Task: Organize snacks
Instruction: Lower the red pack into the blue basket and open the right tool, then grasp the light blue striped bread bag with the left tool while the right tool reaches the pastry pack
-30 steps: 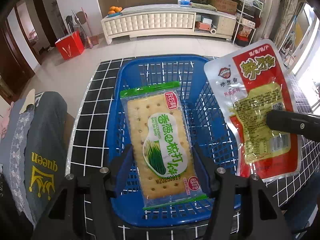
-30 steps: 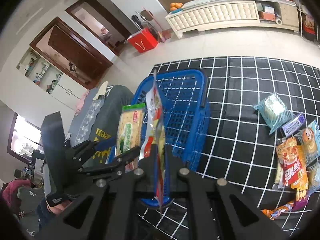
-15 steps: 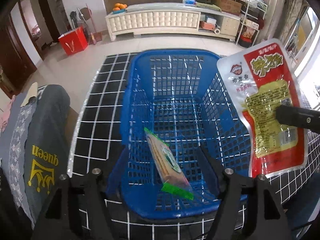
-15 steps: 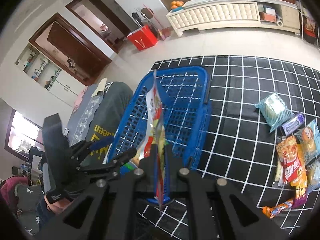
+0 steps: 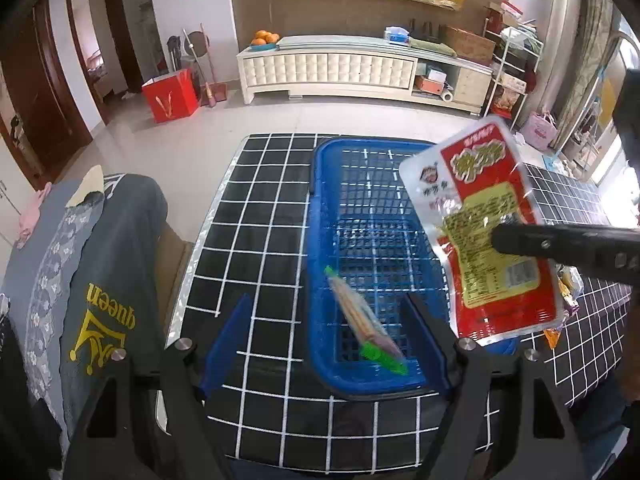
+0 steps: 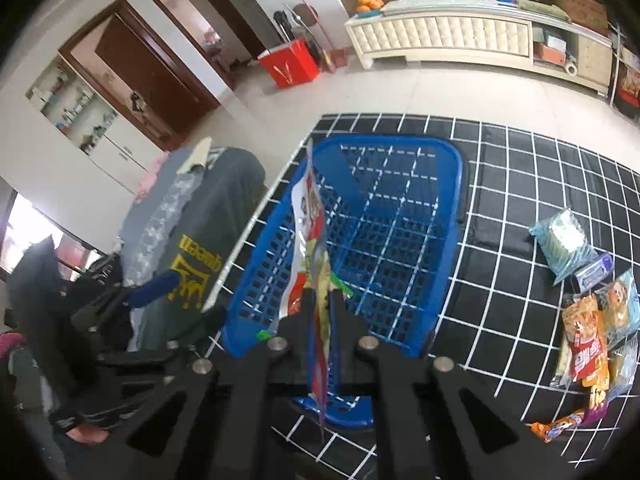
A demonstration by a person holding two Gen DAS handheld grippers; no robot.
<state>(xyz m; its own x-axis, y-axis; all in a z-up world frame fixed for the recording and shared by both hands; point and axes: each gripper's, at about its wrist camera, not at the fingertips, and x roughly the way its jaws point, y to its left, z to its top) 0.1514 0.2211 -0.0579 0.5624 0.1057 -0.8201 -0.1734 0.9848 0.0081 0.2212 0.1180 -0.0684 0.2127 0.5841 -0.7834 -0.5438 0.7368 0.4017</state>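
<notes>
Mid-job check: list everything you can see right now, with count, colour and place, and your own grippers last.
basket: 1, blue mesh, on the checked cloth
cracker pack: 1, tan with green ends, tilted inside the basket
red pouch: 1, red and white, held over the basket
loose snacks: several, mixed colours, on the cloth right of the basket
checked cloth: 1, black with white lines, covers the table
grey garment: 1, yellow print, left of the table
red box: 1, on the floor
cabinet: 1, cream, far wall
left gripper: open, empty
right gripper: shut on red pouch
</notes>
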